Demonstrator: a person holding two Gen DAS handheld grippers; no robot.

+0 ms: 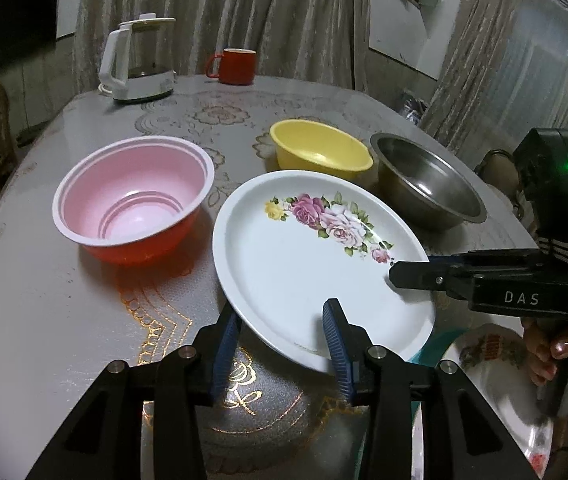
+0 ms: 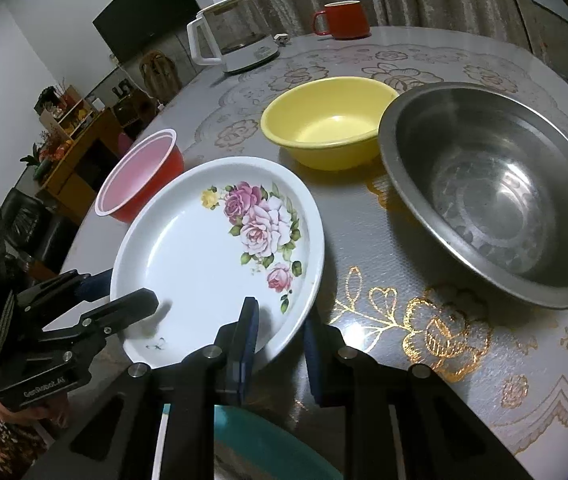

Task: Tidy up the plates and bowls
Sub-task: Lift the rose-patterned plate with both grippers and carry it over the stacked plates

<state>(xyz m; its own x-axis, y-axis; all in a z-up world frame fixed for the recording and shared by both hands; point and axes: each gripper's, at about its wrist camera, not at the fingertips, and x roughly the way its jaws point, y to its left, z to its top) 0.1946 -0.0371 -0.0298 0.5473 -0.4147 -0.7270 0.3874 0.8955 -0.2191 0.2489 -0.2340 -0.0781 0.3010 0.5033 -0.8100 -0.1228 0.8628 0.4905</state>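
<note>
A white plate with pink roses (image 1: 304, 256) (image 2: 212, 248) is tilted above the table. My left gripper (image 1: 282, 320) straddles its near rim, one finger under, one over. My right gripper (image 2: 280, 320) straddles its other edge; it shows in the left wrist view (image 1: 412, 272) at the plate's right rim. The left gripper shows in the right wrist view (image 2: 124, 296) at the plate's left rim. A red bowl with pink inside (image 1: 132, 196) (image 2: 140, 176), a yellow bowl (image 1: 320, 148) (image 2: 328, 120) and a steel bowl (image 1: 428, 184) (image 2: 492, 196) stand behind.
A white kettle (image 1: 136, 60) (image 2: 232, 36) and a red mug (image 1: 236, 66) (image 2: 342, 20) stand at the table's far side. More plates, one teal-rimmed (image 2: 268, 436), one white with a print (image 1: 500, 380), lie below the held plate near the table's front edge.
</note>
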